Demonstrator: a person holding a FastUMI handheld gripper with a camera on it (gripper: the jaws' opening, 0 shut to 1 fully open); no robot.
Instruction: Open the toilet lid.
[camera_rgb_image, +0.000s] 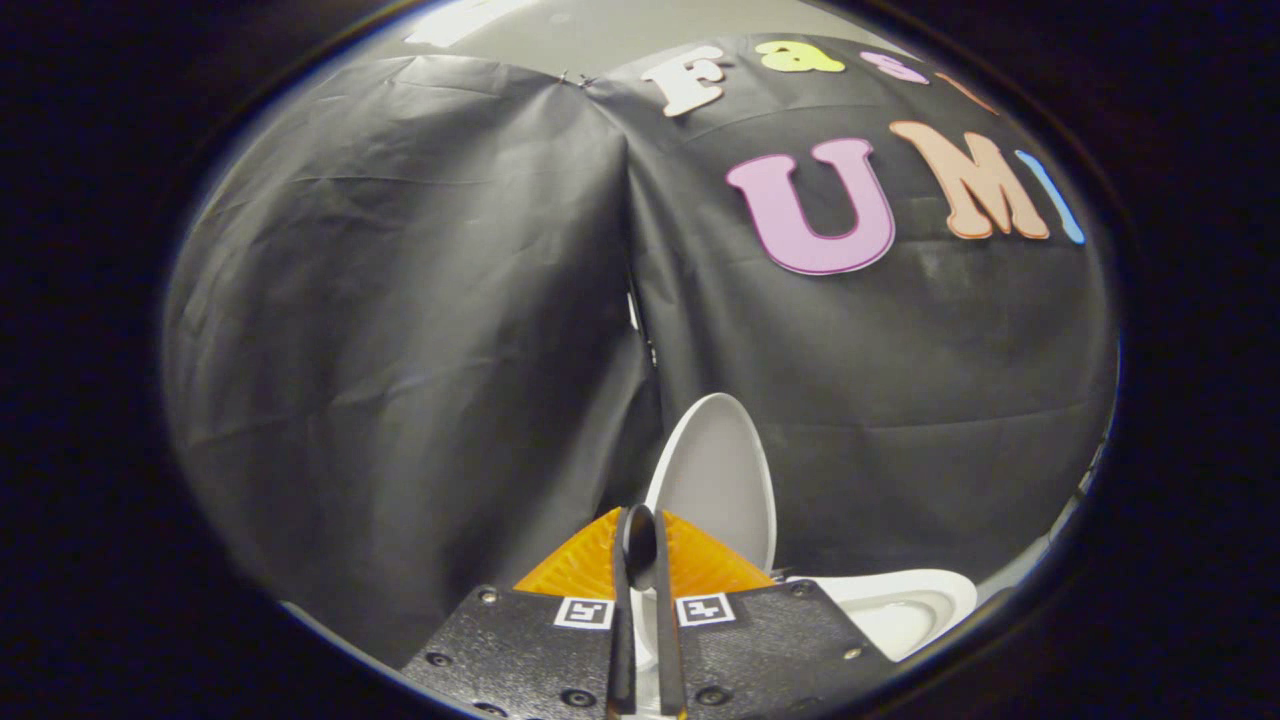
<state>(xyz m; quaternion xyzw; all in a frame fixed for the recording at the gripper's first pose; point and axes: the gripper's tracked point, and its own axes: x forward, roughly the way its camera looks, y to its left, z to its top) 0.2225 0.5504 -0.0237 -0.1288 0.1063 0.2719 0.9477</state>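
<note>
1. Toilet lid (722, 480) is seen raised — long axis near upright, tip upward, just ahead of the fingertips.
2. Toilet bowl (900, 605) lies open beside the fingers; contents cannot be told.
3. Gripper (641, 530) — fingers nearly together, nothing clamped.

Black cloth wall (400, 300) w/ creases (corner seam centre), pale ceiling (600, 30).

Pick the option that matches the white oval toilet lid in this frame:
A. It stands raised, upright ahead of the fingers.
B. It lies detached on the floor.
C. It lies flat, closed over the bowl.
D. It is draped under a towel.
A: the white oval toilet lid stands upright against the black cloth wall, beyond the nearly closed gripper, with the white toilet bowl uncovered beside it.
</note>
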